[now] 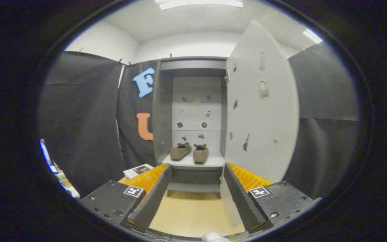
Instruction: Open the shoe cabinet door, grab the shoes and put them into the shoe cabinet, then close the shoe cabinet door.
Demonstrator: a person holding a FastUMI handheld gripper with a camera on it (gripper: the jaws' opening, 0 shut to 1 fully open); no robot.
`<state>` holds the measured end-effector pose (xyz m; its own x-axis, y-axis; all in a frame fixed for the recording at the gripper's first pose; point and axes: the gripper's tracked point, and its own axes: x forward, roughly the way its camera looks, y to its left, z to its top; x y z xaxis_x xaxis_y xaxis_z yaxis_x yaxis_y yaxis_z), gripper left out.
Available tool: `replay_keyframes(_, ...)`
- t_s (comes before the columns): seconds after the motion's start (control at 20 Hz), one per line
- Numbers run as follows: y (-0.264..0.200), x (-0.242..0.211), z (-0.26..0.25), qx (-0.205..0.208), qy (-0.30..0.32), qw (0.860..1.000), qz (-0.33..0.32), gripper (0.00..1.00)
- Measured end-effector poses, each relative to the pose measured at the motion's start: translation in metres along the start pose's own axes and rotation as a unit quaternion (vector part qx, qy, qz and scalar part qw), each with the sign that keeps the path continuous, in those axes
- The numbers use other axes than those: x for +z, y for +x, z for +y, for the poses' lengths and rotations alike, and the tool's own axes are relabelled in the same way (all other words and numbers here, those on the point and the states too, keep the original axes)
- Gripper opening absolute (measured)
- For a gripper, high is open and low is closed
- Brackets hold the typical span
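Beyond the fingers stands the shoe cabinet, its door swung wide open to the right. On its lower shelf sit two brown shoes side by side, toes pointing outward. Nearer, the gripper is spread apart and grasps nothing, over the pale floor. A small leaflet lies left of the cabinet.

Shoes on shelf inside cabinet

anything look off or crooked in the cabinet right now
The two shoes are not lined up: the left shoe sits angled and tipped, the right shoe points straight out. The cabinet door hangs wide open. The gripper is open, holding nothing.
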<state>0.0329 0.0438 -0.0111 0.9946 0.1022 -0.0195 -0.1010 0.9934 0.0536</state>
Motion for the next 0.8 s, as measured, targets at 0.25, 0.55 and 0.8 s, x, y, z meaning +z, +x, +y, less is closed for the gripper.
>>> replay_keyframes(0.25,-0.035,0.009,-0.104,-0.072,0.013,0.997,-0.005,0.99)
replay_keyframes(0.55,-0.008,0.018,-0.209,-0.092,0.033,0.995,-0.005,1.00)
replay_keyframes(0.8,0.034,0.007,-0.215,-0.014,0.034,0.999,0.022,1.00)
